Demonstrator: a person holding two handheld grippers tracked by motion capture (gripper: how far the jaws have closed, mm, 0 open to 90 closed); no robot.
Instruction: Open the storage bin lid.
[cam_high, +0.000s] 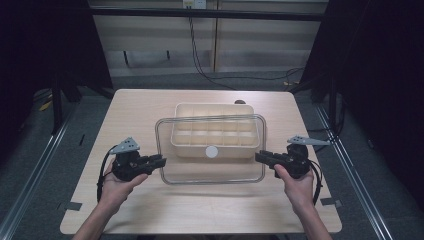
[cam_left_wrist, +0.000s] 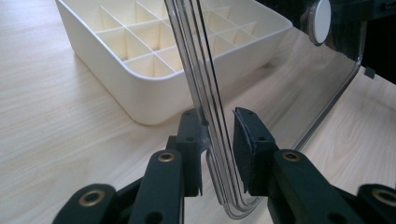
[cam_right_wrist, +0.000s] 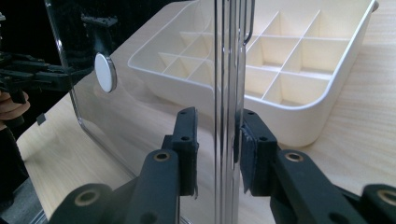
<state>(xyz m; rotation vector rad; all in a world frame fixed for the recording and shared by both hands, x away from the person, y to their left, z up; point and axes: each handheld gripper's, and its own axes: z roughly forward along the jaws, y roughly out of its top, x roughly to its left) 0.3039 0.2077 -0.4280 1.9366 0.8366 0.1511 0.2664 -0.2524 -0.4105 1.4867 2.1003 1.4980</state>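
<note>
A clear plastic lid (cam_high: 200, 172) with a white round knob (cam_high: 211, 151) is held up off the table, between me and a cream box (cam_high: 212, 111) divided into several compartments. My left gripper (cam_high: 161, 160) is shut on the lid's left edge and my right gripper (cam_high: 258, 157) on its right edge. In the left gripper view the lid's rim (cam_left_wrist: 205, 84) runs up between the pads of the left gripper (cam_left_wrist: 217, 135), with the box wall (cam_left_wrist: 140, 102) behind and the knob (cam_left_wrist: 321, 21) far off. In the right gripper view the rim (cam_right_wrist: 229, 70) stands between the pads of the right gripper (cam_right_wrist: 218, 140), beside the box (cam_right_wrist: 303, 126).
The light wooden table (cam_high: 150, 210) has bare room all around the box. Grey tape marks (cam_high: 74, 205) sit near its front corners. A black cable (cam_high: 197, 55) runs down the wall behind. Dark curtains and metal rails (cam_high: 40, 155) flank the table.
</note>
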